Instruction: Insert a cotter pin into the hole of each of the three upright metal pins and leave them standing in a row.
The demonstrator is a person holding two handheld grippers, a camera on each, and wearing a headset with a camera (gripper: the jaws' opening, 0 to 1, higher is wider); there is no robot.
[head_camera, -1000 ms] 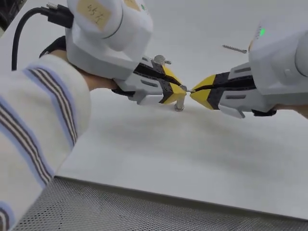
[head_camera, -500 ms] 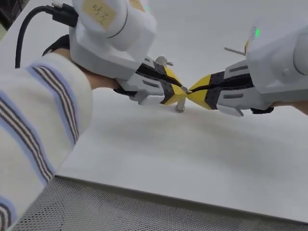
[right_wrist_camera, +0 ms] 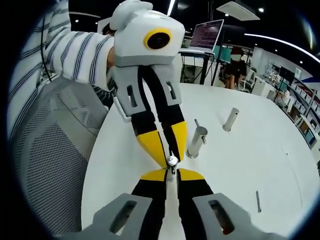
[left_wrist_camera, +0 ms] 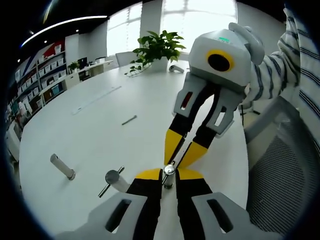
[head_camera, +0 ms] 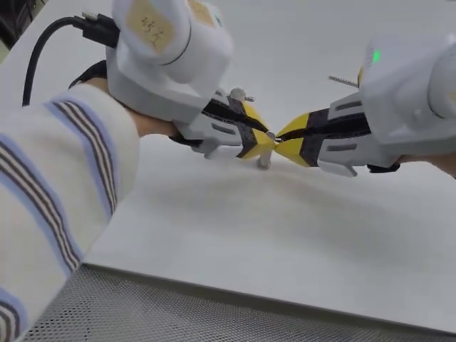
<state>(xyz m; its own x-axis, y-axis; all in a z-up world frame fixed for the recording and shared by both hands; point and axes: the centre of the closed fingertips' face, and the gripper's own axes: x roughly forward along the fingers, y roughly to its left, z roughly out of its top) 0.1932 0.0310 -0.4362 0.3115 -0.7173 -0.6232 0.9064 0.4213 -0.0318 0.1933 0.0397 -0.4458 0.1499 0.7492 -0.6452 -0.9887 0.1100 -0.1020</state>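
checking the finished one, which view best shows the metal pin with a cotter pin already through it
Left gripper view: the finished pin stands clear, its cotter pin crossing it. The right gripper view shows it whole, the cotter pin foreshortened. In the head view its top peeks above the left gripper.

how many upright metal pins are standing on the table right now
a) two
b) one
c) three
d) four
c: the left gripper view shows three, the metal pin gripped at the jaws, a second pin with a cotter pin through it, and a bare pin further off.
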